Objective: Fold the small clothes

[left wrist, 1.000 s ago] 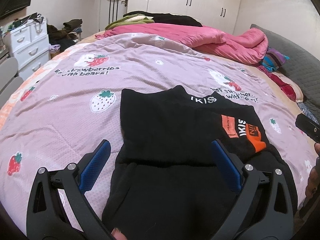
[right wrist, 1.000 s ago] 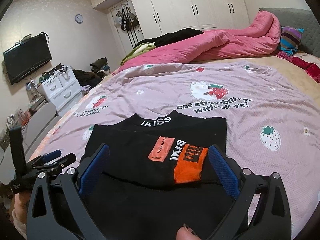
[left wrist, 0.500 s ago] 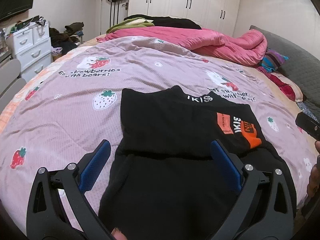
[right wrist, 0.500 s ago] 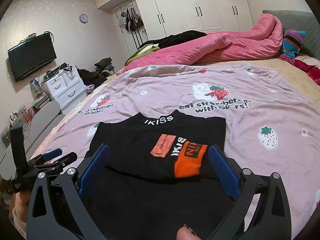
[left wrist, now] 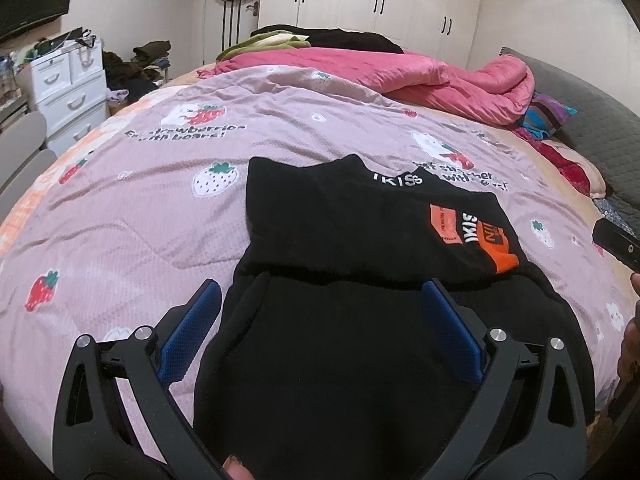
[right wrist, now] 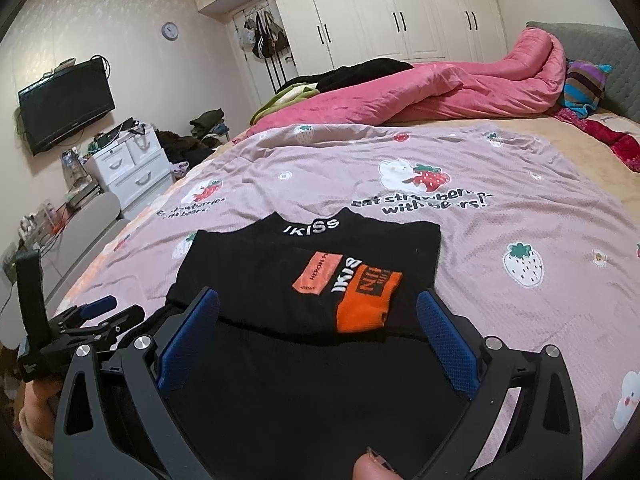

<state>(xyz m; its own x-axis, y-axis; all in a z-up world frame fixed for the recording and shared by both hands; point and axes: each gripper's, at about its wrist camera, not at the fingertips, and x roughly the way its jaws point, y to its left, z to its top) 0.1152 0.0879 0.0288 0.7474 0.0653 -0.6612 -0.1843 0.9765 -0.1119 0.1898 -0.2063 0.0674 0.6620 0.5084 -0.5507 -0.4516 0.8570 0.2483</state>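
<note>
With both your left gripper (left wrist: 320, 328) and right gripper (right wrist: 318, 332) spread wide and empty, pinch the black garment (left wrist: 360, 320) at its near hem corners — one each — and lift evenly

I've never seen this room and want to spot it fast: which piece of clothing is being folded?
Find the big bed under the mauve strawberry-print blanket. On its near part, right ahead of both open grippers, lies a black top, partly folded. Unlike the pink quilt piled further back, it carries white IKISS lettering at the collar and an orange patch.
</note>
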